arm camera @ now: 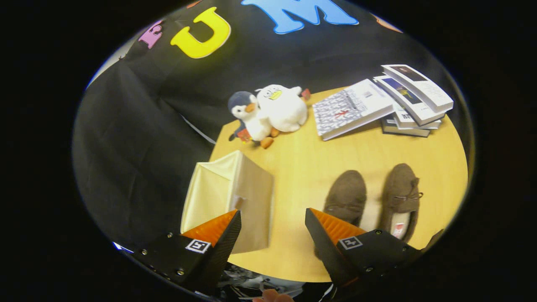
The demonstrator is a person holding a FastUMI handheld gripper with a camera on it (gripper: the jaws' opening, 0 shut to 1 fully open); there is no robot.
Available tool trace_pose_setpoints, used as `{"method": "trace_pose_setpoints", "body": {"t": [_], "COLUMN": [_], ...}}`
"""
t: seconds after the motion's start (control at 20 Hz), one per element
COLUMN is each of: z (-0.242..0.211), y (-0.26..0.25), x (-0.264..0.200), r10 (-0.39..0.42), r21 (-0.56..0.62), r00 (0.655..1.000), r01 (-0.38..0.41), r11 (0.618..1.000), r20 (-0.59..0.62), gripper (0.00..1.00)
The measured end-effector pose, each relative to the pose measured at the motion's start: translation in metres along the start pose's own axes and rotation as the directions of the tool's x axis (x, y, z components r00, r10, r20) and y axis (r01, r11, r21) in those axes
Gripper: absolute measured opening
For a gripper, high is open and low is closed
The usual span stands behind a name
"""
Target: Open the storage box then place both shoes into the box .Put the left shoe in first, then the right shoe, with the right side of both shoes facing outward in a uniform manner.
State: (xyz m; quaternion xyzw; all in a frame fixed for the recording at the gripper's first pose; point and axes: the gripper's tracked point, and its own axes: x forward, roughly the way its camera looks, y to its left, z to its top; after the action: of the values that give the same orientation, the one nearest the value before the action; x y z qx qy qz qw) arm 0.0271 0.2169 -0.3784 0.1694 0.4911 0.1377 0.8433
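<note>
Wooden table (pixel 310 167), light yellow top, sat in front of the black cloth wall. Gripper (pixel 272 218) hovered above the near edge with its fingers spread wide and nothing between them, only bare tabletop in the gap.

Storage box (pixel 228 197) was cream fabric and stood on the table's left part, just ahead of the left finger (pixel 212 230), whose tip overlapped the box's near corner in view; contact could not be told. Whether the box was open or closed could not be told from this angle either.

Two brown shoes sat side by side on the right part of the table, toes pointing away from the gripper. Left shoe (pixel 347 193) lay just beyond the right finger (pixel 331 228), partly hidden behind it. Right shoe (pixel 400 197) was beside it, further right, with pale lining showing at the heel opening. Both were well apart from the box.

At the far side were two plush toys (pixel 268 111) touching each other, and a stack of books (pixel 411 100) with one book (pixel 350 109) leaning off its left side.
</note>
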Motion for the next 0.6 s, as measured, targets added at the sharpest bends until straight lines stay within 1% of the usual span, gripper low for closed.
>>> {"method": "trace_pose_setpoints", "body": {"t": [0.15,0.25,0.45,0.6], "z": [-0.019,-0.033,-0.047,-0.051], "y": [-0.049,-0.074,-0.109,-0.118], "x": [0.007,0.012,0.024,0.039], "r10": [-0.106,-0.159,-0.235,-0.248], "r21": [-0.038,-0.050,-0.061,-0.057], "r00": [0.992,0.981,0.954,0.941], "r01": [0.104,0.154,0.227,0.242], "r11": [0.994,0.987,0.972,0.969], "r20": [-0.062,-0.108,-0.187,-0.229], "gripper": [0.95,0.95,0.95,0.95]}}
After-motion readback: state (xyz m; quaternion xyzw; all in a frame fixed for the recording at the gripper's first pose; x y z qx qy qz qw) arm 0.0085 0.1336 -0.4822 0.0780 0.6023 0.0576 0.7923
